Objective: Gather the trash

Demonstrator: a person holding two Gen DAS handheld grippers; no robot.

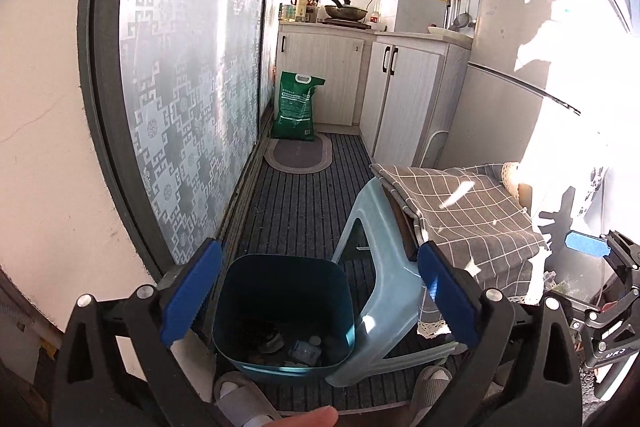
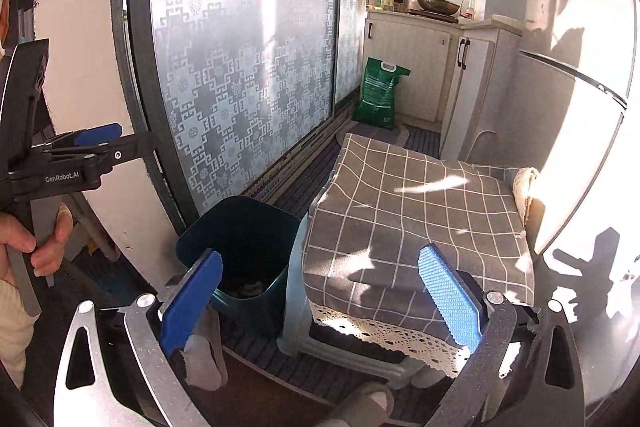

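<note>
The left gripper [image 1: 316,301] and the right gripper [image 2: 320,305] are both being held wide apart with nothing gripped, while trash is lying in the dark teal bin [image 1: 280,311] beside the pale blue plastic stool [image 1: 384,303]

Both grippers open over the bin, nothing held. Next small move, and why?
Probably swing off the blue trash bin and look for the next piece. The left gripper and right gripper both stand wide open with nothing between the fingers, scraps already lie at the bin's bottom, and the checkered cloth on the stool shows no trash.
</note>
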